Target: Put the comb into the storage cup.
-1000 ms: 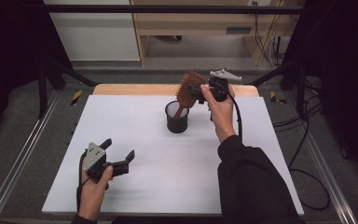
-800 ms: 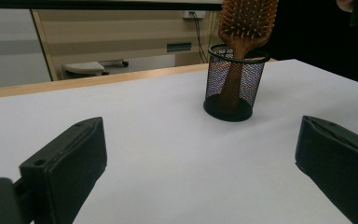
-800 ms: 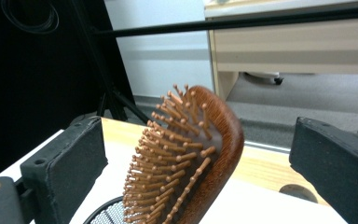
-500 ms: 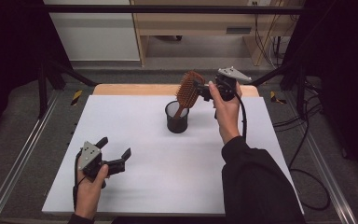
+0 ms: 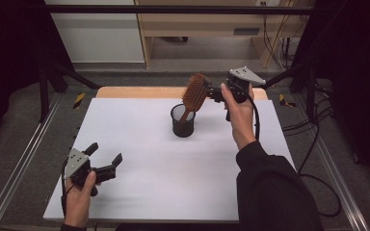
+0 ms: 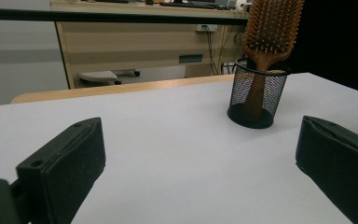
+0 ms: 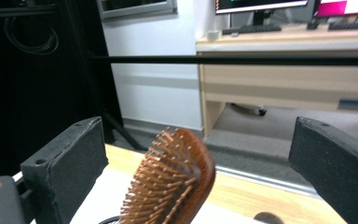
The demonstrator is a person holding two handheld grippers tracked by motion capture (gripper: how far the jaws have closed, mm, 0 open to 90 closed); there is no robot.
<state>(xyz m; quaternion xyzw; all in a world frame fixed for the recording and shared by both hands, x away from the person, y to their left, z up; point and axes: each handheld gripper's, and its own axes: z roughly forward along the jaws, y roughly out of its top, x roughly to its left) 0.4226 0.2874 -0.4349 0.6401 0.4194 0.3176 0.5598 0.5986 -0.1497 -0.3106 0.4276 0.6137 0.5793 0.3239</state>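
Wooden paddle hairbrush stands handle-down in black mesh cup; right gripper, jaws released, is best withdrawn straight right; left gripper released, near-left.

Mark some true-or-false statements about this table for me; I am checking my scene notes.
1. The hairbrush stands handle-down in the mesh cup. True.
2. The right tongs clamp the brush. False: their jaws are open, with the brush head between them.
3. The left tongs are open and hold nothing. True.
4. The cup lies on its side. False: it stands upright on the white table.
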